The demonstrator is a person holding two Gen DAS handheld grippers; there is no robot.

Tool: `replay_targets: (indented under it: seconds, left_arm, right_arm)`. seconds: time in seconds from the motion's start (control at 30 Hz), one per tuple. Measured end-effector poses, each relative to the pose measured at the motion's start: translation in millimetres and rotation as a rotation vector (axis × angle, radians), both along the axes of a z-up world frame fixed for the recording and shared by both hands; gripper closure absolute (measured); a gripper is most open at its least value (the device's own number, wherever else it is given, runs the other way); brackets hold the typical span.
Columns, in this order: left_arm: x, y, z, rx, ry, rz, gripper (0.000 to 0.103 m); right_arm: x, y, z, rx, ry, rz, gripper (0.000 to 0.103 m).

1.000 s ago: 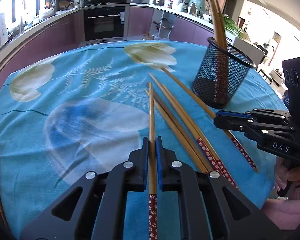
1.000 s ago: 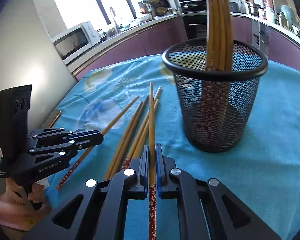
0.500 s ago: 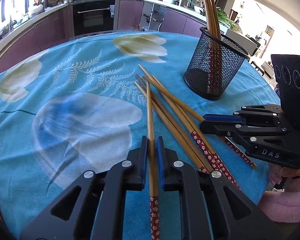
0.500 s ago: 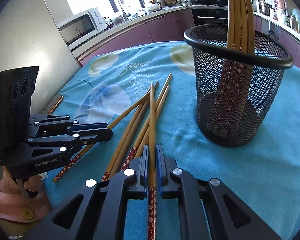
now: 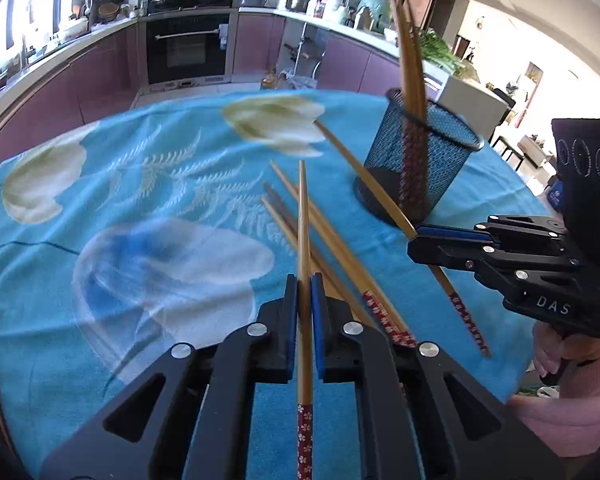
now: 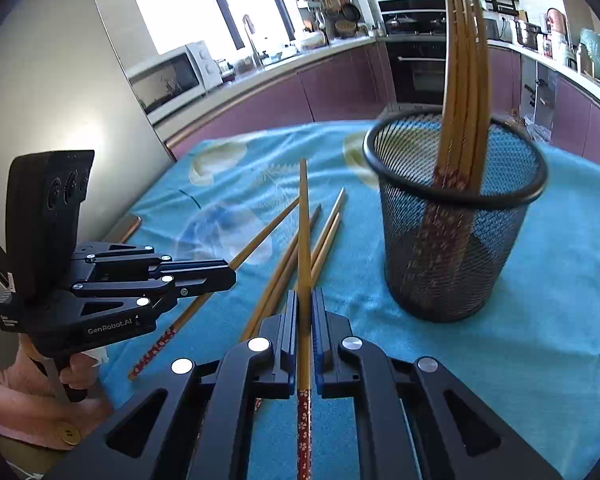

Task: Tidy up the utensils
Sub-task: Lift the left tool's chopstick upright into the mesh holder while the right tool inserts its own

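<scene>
The right gripper [image 6: 305,312] had lifted slightly; I kept both it and the left gripper [image 5: 305,300] clamped on chopsticks.

Both grippers matte black plastic, blue pads on inner finger faces, round silver screws. Right gripper [image 5: 414,240] marked "DAS" in white. Left gripper [image 6: 232,276] marked "GenRobot.AI". Black camera block with three round lenses atop each. Pink sleeve [image 6: 16,412], gold button at cuff.
</scene>
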State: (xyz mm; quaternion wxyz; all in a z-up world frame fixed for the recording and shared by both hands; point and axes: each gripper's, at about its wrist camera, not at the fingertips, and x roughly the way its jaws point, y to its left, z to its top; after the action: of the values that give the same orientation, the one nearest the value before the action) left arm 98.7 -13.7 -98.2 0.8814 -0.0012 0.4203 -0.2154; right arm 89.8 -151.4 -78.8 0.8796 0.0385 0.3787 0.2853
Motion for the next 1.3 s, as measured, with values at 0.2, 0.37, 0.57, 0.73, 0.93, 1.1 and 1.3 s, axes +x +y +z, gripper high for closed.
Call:
replay_targets:
  seconds: [0.2, 0.37, 0.57, 0.73, 0.93, 1.1, 1.3]
  left_arm:
    - [-6.6, 2.5, 30.7, -0.066, -0.055, -0.039, 0.095]
    - [-13.1, 5.5, 55.5, -0.119, -0.097, -0.067, 0.095]
    - [-18.9, 9.7, 81.3, -0.192, -0.136, -0.093, 0.095]
    - [-15.7, 10.8, 98.8, -0.231, -0.180, -0.085, 0.096]
    - [-5.5, 1.8, 117.9, -0.266, -0.235, -0.097, 0.096]
    - [4.8, -11.2, 136.9, -0.287, -0.280, -0.117, 0.096]
    - [13.6, -25.5, 157.6, -0.306, -0.333, -0.139, 0.096]
  right_arm:
    - [-10.8, -18.0, 27.1, 0.042, -0.080, -0.022, 0.097]
    - [-18.0, -30.4, 44.2, 0.075, -0.136, -0.046, 0.097]
    - [-21.9, -45.3, 59.6, 0.102, -0.188, -0.067, 0.097]
    - [-21.6, -54.1, 72.7, 0.115, -0.227, -0.084, 0.097]
    - [-18.3, -64.6, 90.6, 0.123, -0.274, -0.103, 0.097]
    - [-15.8, -70.7, 106.6, 0.116, -0.319, -0.114, 0.097]
    - [-11.2, -76.5, 118.1, 0.113, -0.356, -0.136, 0.097]
